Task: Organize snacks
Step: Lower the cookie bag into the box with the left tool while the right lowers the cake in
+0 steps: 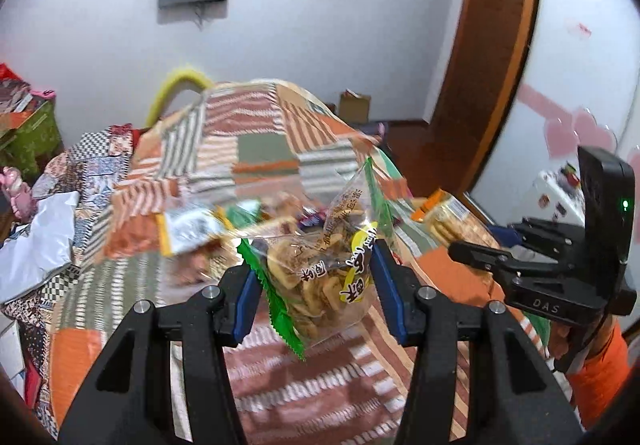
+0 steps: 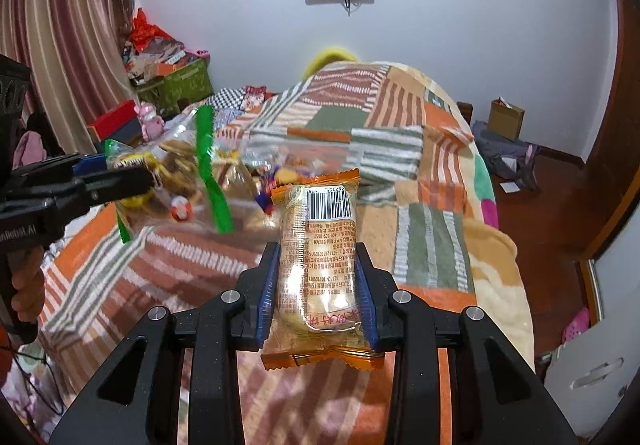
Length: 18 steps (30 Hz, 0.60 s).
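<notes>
A clear bag of banana chips with green serrated edges hangs above the bed, and my left gripper is shut on it, blue pads pressing both sides. In the right wrist view the same bag and left gripper appear at the left. My right gripper is shut on an orange-edged packet of round crackers, held upright with the barcode on top. From the left wrist view the right gripper reaches in from the right with that packet. Several loose snacks lie blurred on the blanket behind.
A patchwork blanket covers the bed. A green box of clutter and curtains stand at the left, a brown cardboard box and a bag on the floor at the right. A wooden door frame rises on the right.
</notes>
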### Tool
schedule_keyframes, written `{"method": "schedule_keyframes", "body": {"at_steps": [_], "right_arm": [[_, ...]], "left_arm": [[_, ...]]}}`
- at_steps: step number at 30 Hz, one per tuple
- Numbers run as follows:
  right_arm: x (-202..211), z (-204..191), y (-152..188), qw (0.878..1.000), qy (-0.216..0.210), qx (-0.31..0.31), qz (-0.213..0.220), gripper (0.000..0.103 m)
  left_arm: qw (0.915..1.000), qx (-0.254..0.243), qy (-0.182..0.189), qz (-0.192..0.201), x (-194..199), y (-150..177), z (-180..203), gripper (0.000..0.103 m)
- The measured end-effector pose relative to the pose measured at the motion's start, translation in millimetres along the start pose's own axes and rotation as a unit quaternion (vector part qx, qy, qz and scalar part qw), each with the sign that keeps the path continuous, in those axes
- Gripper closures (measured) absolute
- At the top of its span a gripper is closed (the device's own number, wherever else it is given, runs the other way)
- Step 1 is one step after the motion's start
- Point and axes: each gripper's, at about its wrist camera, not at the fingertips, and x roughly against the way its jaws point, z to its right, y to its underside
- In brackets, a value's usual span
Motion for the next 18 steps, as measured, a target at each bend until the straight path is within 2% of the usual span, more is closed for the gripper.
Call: {"method": "schedule_keyframes", "body": {"at_steps": [8,14,18], "right_arm": [[-21,-17,-31,1.000,-0.019,0.000,0.018,0.071],[-50,-34,-45,0.999,-0.029,0.011,0.010,0.071],[-72,-42,-51,1.000,-0.026,0.016,-0.004,0.071]], "left_arm": [[0.9980,0.035,-0.047,0.023,2,-14,-50,0.051],[0.9950,0.068,-0.073,0.011,-23,-10,-88,0.051],[0.9936,0.086,-0.074,-0.008,-49,-5,-107,0.051]]}}
